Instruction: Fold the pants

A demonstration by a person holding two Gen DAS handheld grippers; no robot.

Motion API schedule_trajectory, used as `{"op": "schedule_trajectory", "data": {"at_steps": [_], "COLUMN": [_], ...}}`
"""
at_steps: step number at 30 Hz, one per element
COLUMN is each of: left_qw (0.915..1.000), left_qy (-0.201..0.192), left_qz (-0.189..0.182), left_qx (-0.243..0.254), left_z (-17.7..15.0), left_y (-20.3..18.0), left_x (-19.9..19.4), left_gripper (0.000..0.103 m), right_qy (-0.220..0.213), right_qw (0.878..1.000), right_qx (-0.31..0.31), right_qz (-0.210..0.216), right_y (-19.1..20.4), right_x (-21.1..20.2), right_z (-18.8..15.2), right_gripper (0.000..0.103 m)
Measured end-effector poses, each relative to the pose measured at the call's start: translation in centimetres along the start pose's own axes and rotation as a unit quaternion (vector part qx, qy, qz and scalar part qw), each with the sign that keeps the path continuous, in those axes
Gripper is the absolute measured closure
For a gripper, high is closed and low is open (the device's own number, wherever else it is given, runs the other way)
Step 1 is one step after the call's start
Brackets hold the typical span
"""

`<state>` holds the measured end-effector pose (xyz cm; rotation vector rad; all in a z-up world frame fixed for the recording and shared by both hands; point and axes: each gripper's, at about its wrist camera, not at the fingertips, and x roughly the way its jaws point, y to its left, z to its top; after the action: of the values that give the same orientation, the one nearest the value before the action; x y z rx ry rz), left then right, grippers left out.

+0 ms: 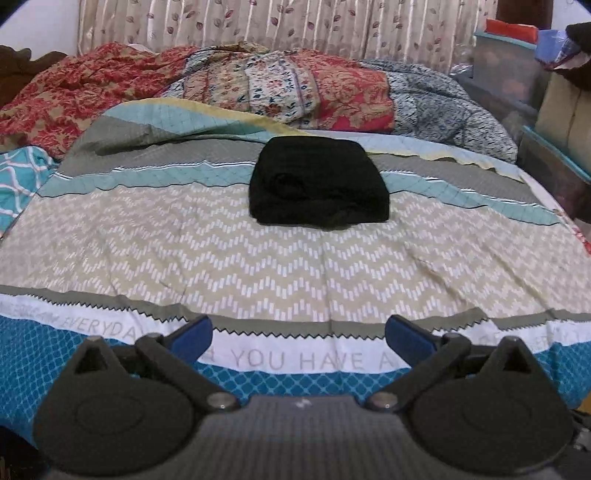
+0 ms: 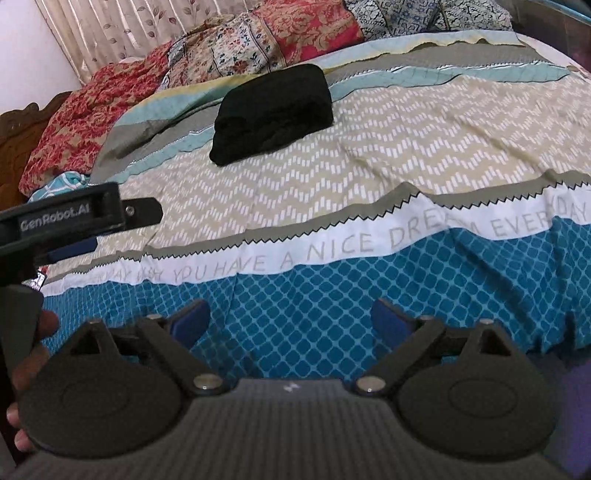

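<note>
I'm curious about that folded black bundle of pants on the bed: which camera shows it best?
The left wrist view: the folded black bundle of pants sits centred and square-on. The right wrist view shows it smaller, off to the upper left, at an angle.

Folded pants on the bed, both grippers held back near its front edge.

The pants (image 1: 319, 184) lie as a compact folded bundle on the bedspread (image 1: 221, 251), toward the far half of the bed and well apart from both grippers. Behind the pants a heap of quilts (image 1: 280, 88) runs across the bed, and behind that hangs a curtain (image 1: 258, 26). To the right of the bed stand stacked storage boxes (image 1: 517, 70). The left gripper (image 1: 299, 332) sits over the bedspread's near border, nothing between its jaws. The right gripper (image 2: 290, 317) sits just right of it, over the bedspread's front overhang, likewise empty.
</note>
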<state>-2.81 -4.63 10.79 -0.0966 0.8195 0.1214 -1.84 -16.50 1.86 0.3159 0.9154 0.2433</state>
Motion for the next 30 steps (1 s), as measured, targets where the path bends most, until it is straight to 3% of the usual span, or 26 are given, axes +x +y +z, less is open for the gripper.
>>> {"op": "schedule_trajectory", "data": {"at_steps": [8, 23, 30], "left_qw": [0.9987, 0.9953, 0.996], "left_qy": [-0.014, -0.03, -0.02], "left_qz": [0.048, 0.084, 0.066], "left_qx": [0.007, 0.038, 0.057], "left_z": [-0.3, 0.0, -0.3], "left_y": [0.1, -1.0, -1.1], "left_x": [1.4, 2.8, 2.8], "left_gripper": [0.0, 0.0, 0.0], "right_qy": [0.013, 0.006, 0.005], "right_qw": [1.0, 1.0, 1.0], "right_qx": [0.009, -0.024, -0.01], "right_qz": [-0.005, -0.019, -0.023], "right_y": [-0.2, 0.2, -0.1], "right_x": [1.6, 1.7, 1.6], "right_z": [-0.3, -0.1, -0.2], "right_gripper": [0.007, 0.007, 0.007]}}
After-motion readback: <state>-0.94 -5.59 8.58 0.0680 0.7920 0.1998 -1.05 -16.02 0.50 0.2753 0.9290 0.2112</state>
